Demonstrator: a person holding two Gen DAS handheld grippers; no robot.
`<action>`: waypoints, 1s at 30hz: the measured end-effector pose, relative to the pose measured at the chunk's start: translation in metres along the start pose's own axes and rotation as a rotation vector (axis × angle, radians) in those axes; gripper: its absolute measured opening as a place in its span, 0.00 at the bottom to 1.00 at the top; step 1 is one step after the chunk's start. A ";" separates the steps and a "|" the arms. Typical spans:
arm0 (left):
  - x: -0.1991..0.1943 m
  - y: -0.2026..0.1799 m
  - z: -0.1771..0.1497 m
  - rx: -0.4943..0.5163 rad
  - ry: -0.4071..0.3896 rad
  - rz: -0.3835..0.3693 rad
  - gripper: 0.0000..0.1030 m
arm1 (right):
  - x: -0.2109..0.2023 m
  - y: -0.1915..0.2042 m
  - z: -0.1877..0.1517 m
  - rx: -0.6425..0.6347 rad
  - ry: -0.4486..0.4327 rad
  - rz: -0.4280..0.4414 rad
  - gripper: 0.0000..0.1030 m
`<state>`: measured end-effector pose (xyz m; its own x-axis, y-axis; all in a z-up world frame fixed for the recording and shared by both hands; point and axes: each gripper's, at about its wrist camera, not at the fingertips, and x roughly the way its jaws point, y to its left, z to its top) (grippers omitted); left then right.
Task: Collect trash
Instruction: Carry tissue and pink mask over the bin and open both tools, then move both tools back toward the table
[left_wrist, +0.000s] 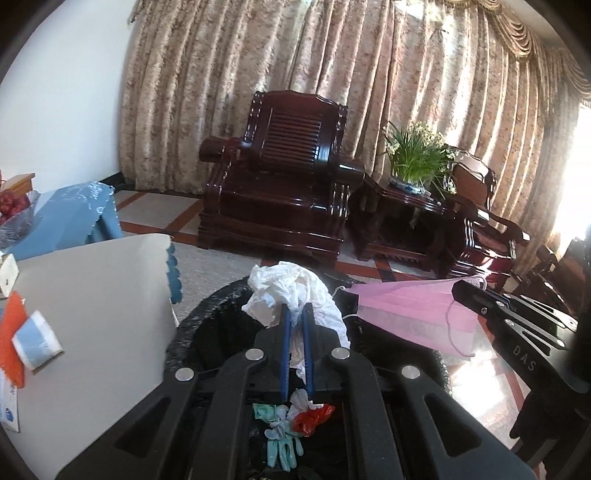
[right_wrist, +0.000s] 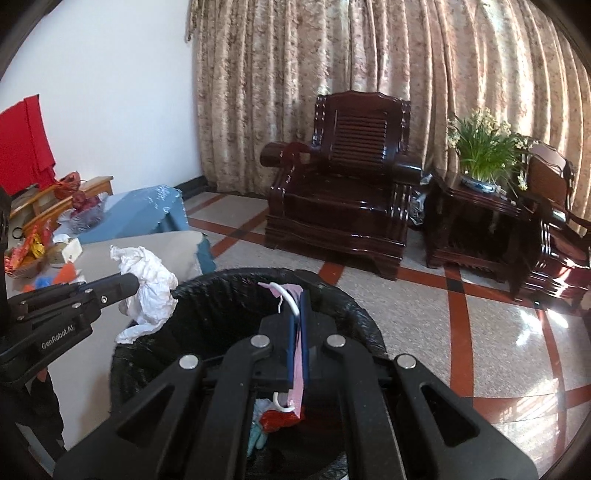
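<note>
The left gripper (left_wrist: 296, 314) is pinched tight on a crumpled white tissue (left_wrist: 291, 291), holding it over the black trash bin (right_wrist: 236, 291). The right gripper (right_wrist: 298, 302) is squeezed on a pink face mask (left_wrist: 413, 310), also above the bin. Down in the bin lie green gloves (left_wrist: 282, 443) and a red scrap (left_wrist: 312, 419), maybe plastic; it is too blurry to be sure. The left gripper's side reads "GenRobot.AI" (right_wrist: 57, 336). The right one shows the letters "DAS" (left_wrist: 523, 357). The table (left_wrist: 92, 295) just beside the bin holds a roll of blue tape (left_wrist: 37, 339).
</note>
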<state>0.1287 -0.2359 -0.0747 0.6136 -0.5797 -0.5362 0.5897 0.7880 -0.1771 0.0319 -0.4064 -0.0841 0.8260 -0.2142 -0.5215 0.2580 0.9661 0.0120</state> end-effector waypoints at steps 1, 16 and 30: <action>0.004 -0.001 0.000 0.004 0.004 -0.003 0.06 | 0.002 -0.002 -0.002 0.000 0.003 -0.002 0.02; -0.026 0.037 -0.012 -0.009 0.002 0.057 0.77 | 0.002 0.016 -0.021 0.042 0.037 0.005 0.94; -0.147 0.188 -0.051 -0.145 -0.103 0.489 0.81 | 0.012 0.174 0.009 -0.050 -0.016 0.274 0.95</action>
<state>0.1224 0.0078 -0.0712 0.8519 -0.1483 -0.5023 0.1469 0.9882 -0.0427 0.0909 -0.2422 -0.0806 0.8693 0.0538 -0.4913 -0.0002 0.9941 0.1085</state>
